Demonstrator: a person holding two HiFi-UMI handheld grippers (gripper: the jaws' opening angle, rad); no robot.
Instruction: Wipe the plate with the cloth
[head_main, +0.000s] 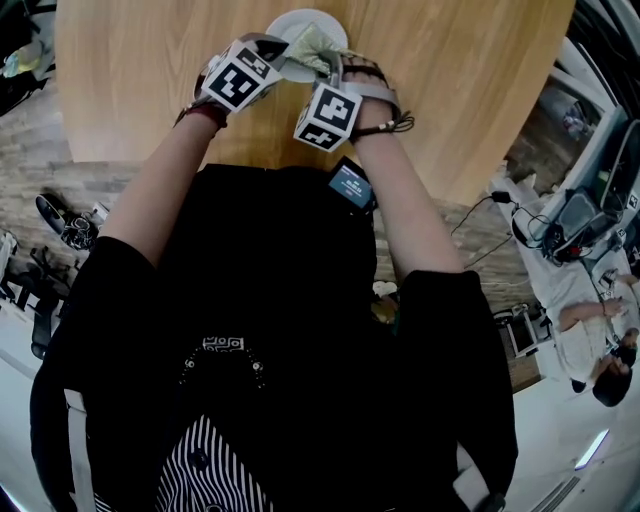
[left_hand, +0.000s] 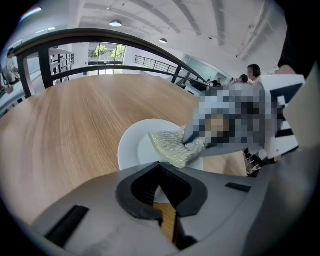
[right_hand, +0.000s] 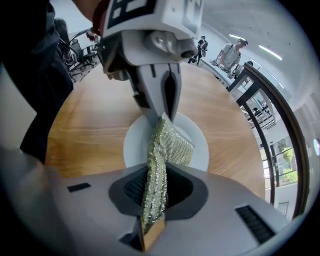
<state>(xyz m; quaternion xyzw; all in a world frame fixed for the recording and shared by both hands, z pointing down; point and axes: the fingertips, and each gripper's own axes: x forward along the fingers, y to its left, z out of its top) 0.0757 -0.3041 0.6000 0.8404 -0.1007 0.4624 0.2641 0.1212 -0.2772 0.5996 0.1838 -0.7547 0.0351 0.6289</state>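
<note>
A white plate (head_main: 290, 20) sits on the round wooden table (head_main: 480, 90), near its front edge. A pale green, knitted cloth (head_main: 313, 47) lies across the plate. My right gripper (right_hand: 157, 175) is shut on the cloth (right_hand: 169, 146), which rises from its jaws and drapes onto the plate (right_hand: 134, 146). My left gripper (right_hand: 161, 114) comes in from the opposite side, its two fingers pinched together on the plate's rim. In the left gripper view the plate (left_hand: 131, 147) runs under that gripper (left_hand: 160, 175), and the cloth (left_hand: 172, 149) lies just beyond the jaws. Both marker cubes are close together in the head view.
The table edge curves close to my body. Black railings (left_hand: 100, 37) ring the far side, with people standing beyond them (right_hand: 231, 52). A small screen (head_main: 350, 186) hangs at my chest. Cables and equipment (head_main: 575, 225) lie on the floor to the right.
</note>
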